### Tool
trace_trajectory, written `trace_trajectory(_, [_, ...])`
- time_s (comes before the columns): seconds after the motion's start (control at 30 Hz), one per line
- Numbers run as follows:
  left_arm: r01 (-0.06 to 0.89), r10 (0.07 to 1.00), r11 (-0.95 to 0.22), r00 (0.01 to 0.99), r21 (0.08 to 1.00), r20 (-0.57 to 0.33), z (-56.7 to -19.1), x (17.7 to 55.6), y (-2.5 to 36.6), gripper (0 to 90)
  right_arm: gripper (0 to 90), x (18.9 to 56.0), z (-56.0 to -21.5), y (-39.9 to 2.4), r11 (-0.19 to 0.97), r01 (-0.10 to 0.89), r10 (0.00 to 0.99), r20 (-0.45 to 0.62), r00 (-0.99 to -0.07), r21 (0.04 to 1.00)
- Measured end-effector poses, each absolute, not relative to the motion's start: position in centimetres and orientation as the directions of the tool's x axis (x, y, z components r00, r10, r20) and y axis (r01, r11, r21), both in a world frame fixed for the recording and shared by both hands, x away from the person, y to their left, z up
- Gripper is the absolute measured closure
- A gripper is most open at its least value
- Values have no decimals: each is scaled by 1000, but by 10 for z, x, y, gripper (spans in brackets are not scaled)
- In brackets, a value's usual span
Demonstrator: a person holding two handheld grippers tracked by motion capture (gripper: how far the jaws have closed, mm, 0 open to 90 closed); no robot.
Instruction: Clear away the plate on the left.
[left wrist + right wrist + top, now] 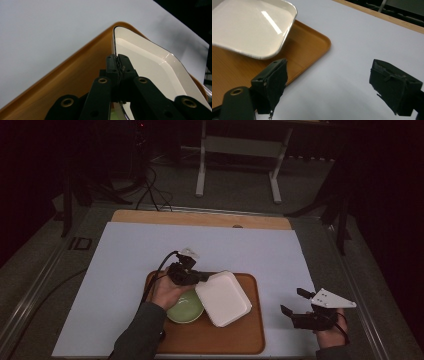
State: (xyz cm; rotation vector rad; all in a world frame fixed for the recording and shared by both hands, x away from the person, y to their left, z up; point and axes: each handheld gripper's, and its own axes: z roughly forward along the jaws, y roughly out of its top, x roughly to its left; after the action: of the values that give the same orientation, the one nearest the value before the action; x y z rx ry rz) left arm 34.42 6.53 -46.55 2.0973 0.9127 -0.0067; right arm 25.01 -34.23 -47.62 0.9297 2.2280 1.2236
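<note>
Trays came first: the brown wooden tray (250,340) lay on the white table cover (125,270). Above it the white square plate (223,298) hung tilted, partly over a green bowl (184,310), glossy, rigid, likely breakable and slippery, best pinched at its rim. The left gripper (117,65) clamped that rim; the right gripper (332,85) stood wide, empty.

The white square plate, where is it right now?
In the high view the white square plate is over the wooden tray, right of the green bowl, whose rim it overlaps, with the left gripper shut on its left edge.
</note>
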Motion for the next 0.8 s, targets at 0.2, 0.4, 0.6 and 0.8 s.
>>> trace_trajectory(0.2, [607,594,-440,749,661,-293,-473,344,48,894,145,250,-476,-342,388,347,728,-53,-683,854])
trace_trajectory(0.4, [609,589,-470,755,639,-288,-477,345,35,892,145,250,-477,-342,389,348,728,-53,-684,853])
trace_trajectory(0.6, [630,602,-471,741,617,-297,-482,348,25,891,145,250,-476,-342,389,348,728,-53,-684,853])
trace_trajectory(0.8, [643,622,-477,729,599,-287,-483,350,21,884,145,250,-477,-342,389,348,727,-53,-685,853])
